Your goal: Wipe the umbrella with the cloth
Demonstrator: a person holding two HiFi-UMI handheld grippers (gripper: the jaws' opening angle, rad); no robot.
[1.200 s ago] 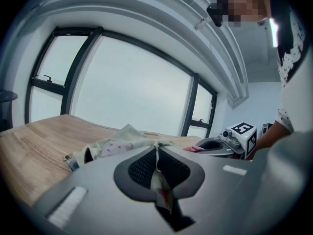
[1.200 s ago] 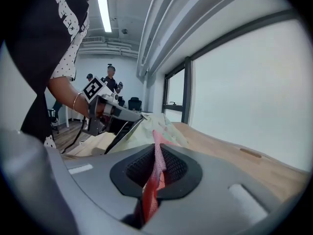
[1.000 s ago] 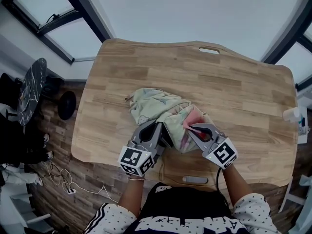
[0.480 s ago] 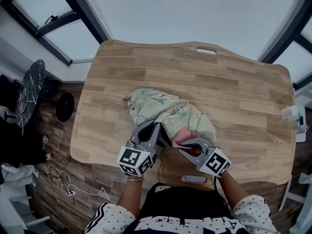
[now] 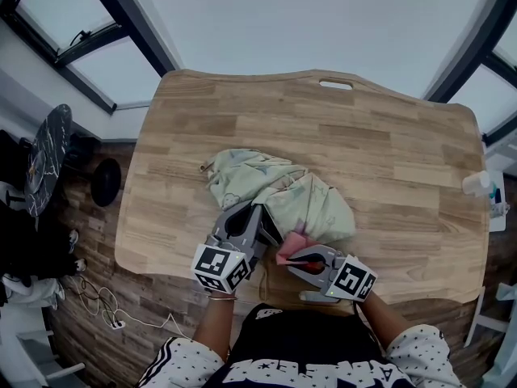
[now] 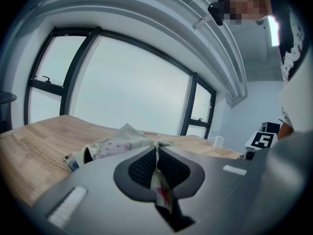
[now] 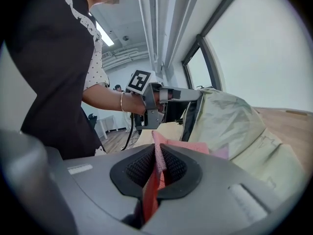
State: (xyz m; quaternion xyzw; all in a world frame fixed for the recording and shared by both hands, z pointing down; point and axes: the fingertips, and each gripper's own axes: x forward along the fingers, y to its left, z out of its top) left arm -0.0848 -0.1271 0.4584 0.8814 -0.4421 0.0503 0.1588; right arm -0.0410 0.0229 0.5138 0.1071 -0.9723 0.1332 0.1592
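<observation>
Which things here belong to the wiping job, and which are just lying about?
In the job: umbrella, pink cloth, left claw shut on the umbrella, right claw shut on the cloth.
Lying about: white container, cables.

Open tabletop beyond umbrella (centre)

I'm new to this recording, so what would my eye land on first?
A crumpled pale-green umbrella sprawls across the middle of the wooden table. The left tongs pinch its fabric at the near side. The right tongs, close beside them by the table's front edge, clamp a pink cloth.
</observation>
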